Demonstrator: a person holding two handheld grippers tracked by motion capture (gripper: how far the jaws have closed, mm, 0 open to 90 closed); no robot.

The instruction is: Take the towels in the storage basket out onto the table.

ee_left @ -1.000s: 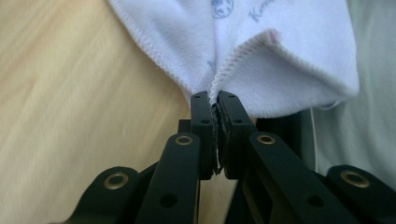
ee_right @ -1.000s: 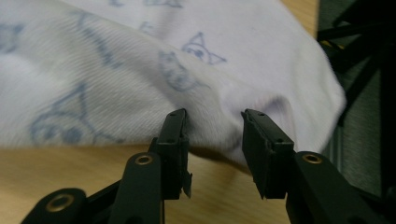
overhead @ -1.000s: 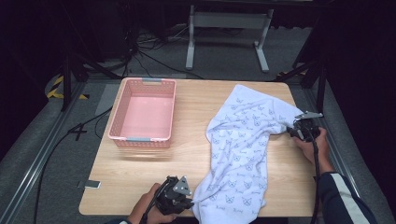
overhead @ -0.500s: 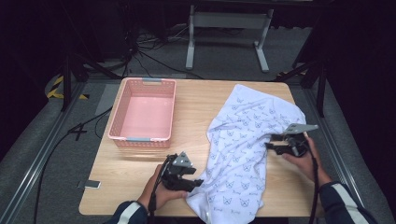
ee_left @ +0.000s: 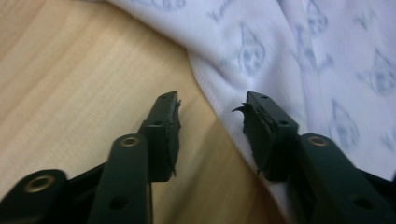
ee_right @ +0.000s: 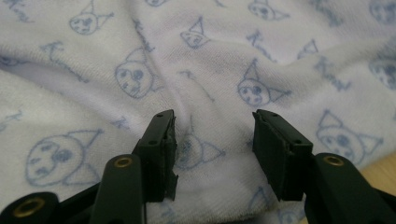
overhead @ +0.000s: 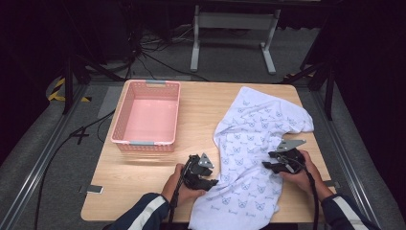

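Note:
A white cloth (overhead: 253, 139) printed with small blue cat faces lies crumpled over the right half of the wooden table (overhead: 143, 177). My left gripper (overhead: 213, 182) is at the cloth's left hem near the front. In the left gripper view the left gripper (ee_left: 212, 105) is open with the cloth's (ee_left: 289, 56) hem lying between the jaws, which have just been closing a little. My right gripper (overhead: 266, 165) rests over the cloth's right part. In the right gripper view the right gripper (ee_right: 215, 121) is open just above the cloth (ee_right: 187, 56), its jaws having narrowed slightly.
An empty pink plastic basket (overhead: 146, 143) stands on the table's left half. Bare wood lies between it and the cloth. A metal stand (overhead: 230, 21) and cables sit on the floor beyond the far edge.
The left gripper has moved from the front edge up along the cloth's left hem and opened. The right gripper has come in from the table's right edge onto the cloth.

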